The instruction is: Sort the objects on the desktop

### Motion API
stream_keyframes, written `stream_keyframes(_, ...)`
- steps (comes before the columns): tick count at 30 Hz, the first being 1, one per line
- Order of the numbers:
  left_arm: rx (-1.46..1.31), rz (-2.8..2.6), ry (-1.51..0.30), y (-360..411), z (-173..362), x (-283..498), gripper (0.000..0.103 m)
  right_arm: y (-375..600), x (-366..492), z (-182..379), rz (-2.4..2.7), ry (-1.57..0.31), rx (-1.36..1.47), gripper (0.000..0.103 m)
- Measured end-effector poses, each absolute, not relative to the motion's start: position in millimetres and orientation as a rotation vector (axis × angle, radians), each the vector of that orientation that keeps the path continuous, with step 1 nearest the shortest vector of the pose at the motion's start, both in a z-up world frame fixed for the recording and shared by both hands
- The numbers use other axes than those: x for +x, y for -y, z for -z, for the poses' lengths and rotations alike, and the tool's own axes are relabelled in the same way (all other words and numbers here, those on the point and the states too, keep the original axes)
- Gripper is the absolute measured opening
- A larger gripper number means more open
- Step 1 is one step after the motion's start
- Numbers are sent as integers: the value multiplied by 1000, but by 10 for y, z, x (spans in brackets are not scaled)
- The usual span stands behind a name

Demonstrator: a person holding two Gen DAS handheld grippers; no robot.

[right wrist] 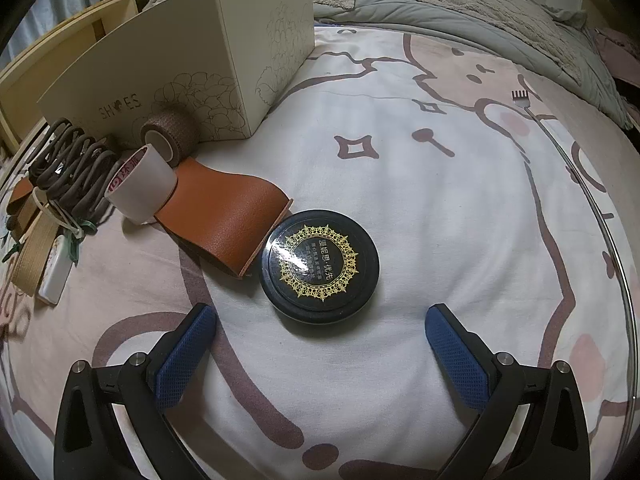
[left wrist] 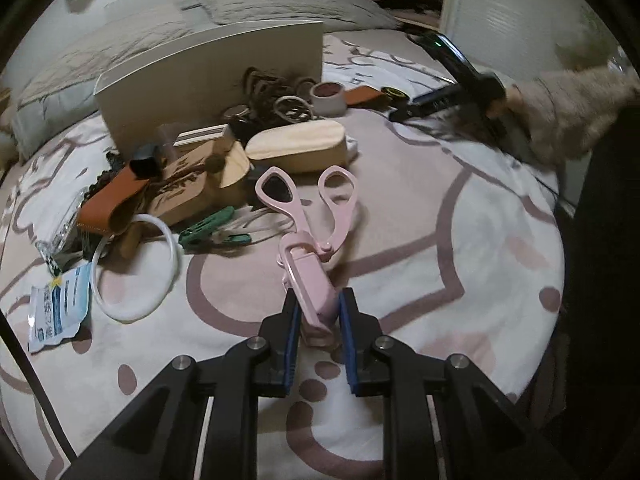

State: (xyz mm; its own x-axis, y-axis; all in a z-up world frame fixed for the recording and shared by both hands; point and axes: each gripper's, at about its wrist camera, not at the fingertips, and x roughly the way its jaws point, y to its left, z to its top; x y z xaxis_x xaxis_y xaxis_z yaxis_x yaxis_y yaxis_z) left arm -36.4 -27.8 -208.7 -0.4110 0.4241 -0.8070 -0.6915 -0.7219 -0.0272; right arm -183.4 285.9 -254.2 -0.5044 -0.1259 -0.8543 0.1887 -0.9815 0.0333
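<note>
My left gripper [left wrist: 318, 304] is shut on the sheath end of pink scissors [left wrist: 308, 240], whose handles point away toward a pile of objects. My right gripper [right wrist: 320, 328] is open and empty, just short of a round black tin [right wrist: 320, 266] with a gold pattern lying on the bedsheet. A brown leather piece [right wrist: 228, 216] touches the tin's left side. The right gripper also shows far right in the left wrist view [left wrist: 472, 76], with a furry sleeve behind it.
A beige shoe box [right wrist: 180, 64] stands at the back left; it also shows in the left wrist view [left wrist: 208, 76]. Tape rolls [right wrist: 140, 184], hair ties [right wrist: 72, 160], wooden cases [left wrist: 296, 146], a white ring [left wrist: 136, 268], green clips [left wrist: 208, 228] and a packet [left wrist: 60, 308] lie around. A thin metal back scratcher [right wrist: 568, 152] lies right.
</note>
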Motion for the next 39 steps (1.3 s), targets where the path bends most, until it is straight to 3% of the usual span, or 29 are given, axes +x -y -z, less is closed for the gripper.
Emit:
stream_keyframes(5,-1126,-2164,-423,301,2105,-406,21,-2856,-1838,2542,2576,-96,1455,103)
stream_keyframes(15,-1157,-2274,-428,459,2127,-540,55,-2852,-1844,2541,2576,-96,1456,103)
stream_keyframes(21,-1159,-2278,-369,438,2075,-605,59,-2848,-1838,2540,2576,-97,1456,103)
stream_keyframes(30,-1185,-2271,-432,317,2214,-668,62,-2836,-1829,2524,2560,-107,1471,103)
stream_keyframes(33,-1164,-2295,-430,343,2247,-640,68,-2835,-1840,2487,2551,-117,1463,103)
stream_keyframes(36,-1150,-2309,-432,369,2265,-623,73,-2789,-1843,2415,2554,-164,1416,88)
stream_keyframes(39,-1170,-2338,-432,402,2292,-641,91,-2740,-1864,2353,2559,-201,1385,75)
